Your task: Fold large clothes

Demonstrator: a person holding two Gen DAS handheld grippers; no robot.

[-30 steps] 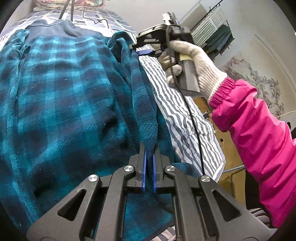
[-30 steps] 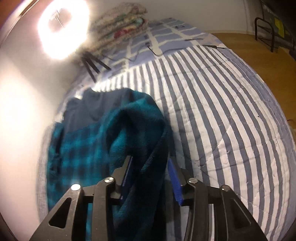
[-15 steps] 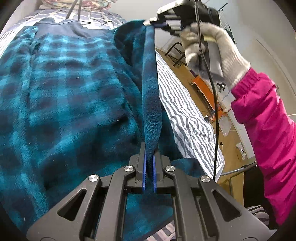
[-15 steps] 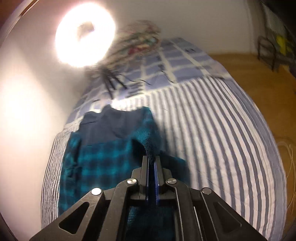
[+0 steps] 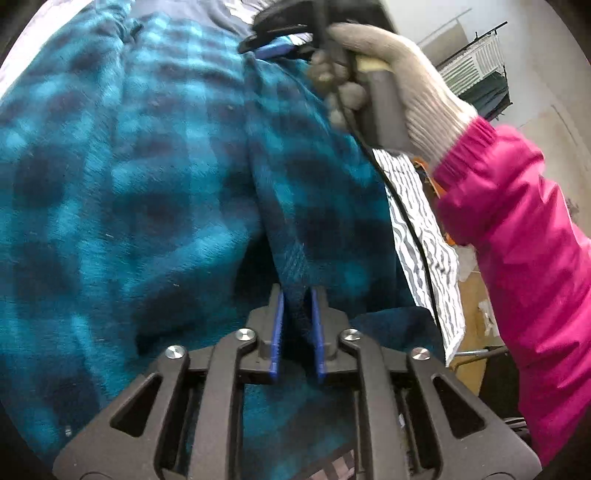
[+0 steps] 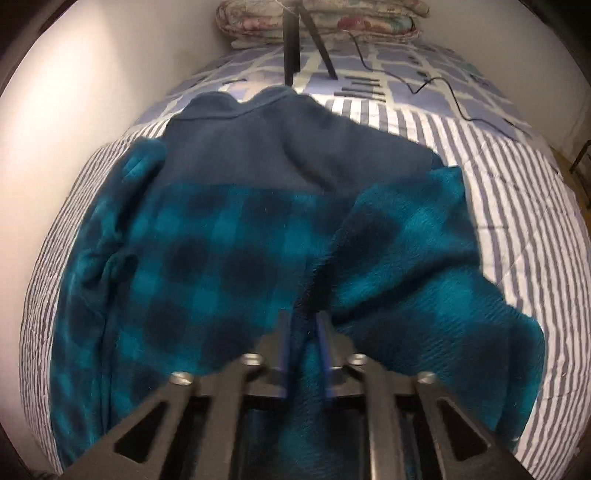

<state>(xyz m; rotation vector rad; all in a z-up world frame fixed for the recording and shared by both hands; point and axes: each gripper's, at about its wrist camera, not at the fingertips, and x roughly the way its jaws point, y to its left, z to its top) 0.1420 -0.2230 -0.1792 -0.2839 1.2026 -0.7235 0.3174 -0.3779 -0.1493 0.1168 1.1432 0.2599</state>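
A teal and navy plaid fleece garment [image 6: 229, 240] with a plain navy yoke lies spread on the striped bed cover [image 6: 517, 184]. Its right side is folded in over the body. My right gripper [image 6: 303, 321] hovers low over the fold, jaws opening, with fleece lying loosely between the blue pads. In the left wrist view the garment [image 5: 110, 184] fills the frame. My left gripper [image 5: 297, 295] is near the hem, its jaws opening around a narrow band of the fleece edge. That band runs up to the right gripper [image 5: 273, 48], held by a gloved hand [image 5: 406, 85] in a pink sleeve [image 5: 517, 240].
Folded quilts [image 6: 321, 18] are stacked at the head of the bed, with tripod legs [image 6: 291, 48] and a black cable [image 6: 424, 85] in front of them. A wall borders the bed's left side. Beyond the bed's right edge are wooden floor [image 5: 469, 306] and a drying rack [image 5: 480, 70].
The right gripper swung left over the garment, carrying the raised edge down onto the body. Both grippers, clamped on the fleece half a second ago, now show gaps between their pads.
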